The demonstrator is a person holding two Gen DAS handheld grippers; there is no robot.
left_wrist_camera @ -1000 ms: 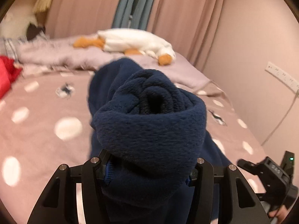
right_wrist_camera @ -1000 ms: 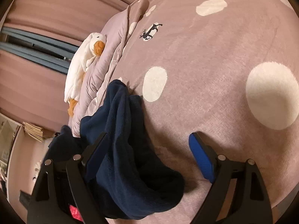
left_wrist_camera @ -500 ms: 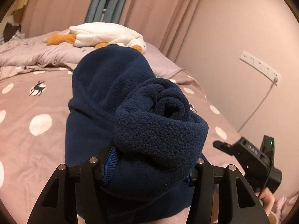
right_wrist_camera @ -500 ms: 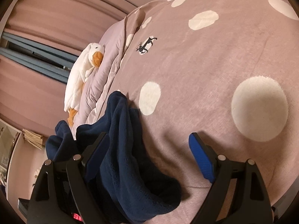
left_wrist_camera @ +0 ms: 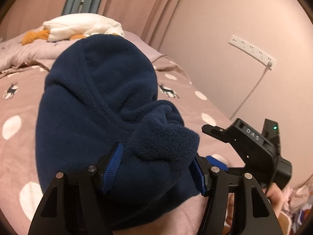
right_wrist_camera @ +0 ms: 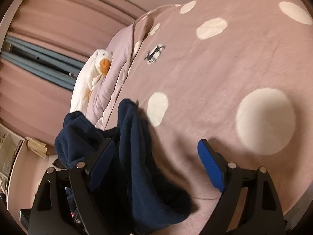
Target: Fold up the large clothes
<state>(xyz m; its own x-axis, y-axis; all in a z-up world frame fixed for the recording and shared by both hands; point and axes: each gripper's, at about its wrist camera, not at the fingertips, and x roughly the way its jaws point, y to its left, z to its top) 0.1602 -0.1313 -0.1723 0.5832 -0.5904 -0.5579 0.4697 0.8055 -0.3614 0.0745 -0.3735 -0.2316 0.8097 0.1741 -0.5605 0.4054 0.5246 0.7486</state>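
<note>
Mid-fold, early: navy fleece garment [left_wrist_camera: 97, 105] heaped on the spotted bedspread [left_wrist_camera: 17, 143], nowhere near flat or squared, one bunched end raised off the bed in the left gripper [left_wrist_camera: 156, 168]

Left jaws just been opening, fleece roll between the blue pads [left_wrist_camera: 113, 166]; cloth fills the gap and meets both pads, so holding it, though loosely by the look. Right gripper [right_wrist_camera: 156, 164] jaws spread wide, nothing pinched; garment [right_wrist_camera: 137, 156] lies against the left pad only, other pad over bare bedspread [right_wrist_camera: 215, 78]

Garment sits on the near side of the bedspread, well short of the white plush goose [left_wrist_camera: 82, 26] by the curtains [left_wrist_camera: 137, 4]; goose also beyond the garment in the right view [right_wrist_camera: 93, 74]

Next, as a guess: let go of the bunched end or lay it down, then find a hem or cuff with the open right jaws and pull the cloth out flat on the bedspread before any crease. Thick fleece likely to slip and spring back, so a deep bite needed

Writing: "DAS" in pale letters on the black body of the right gripper, seen right of the garment. Wall power strip [left_wrist_camera: 252, 49] above it, no legible text
</note>
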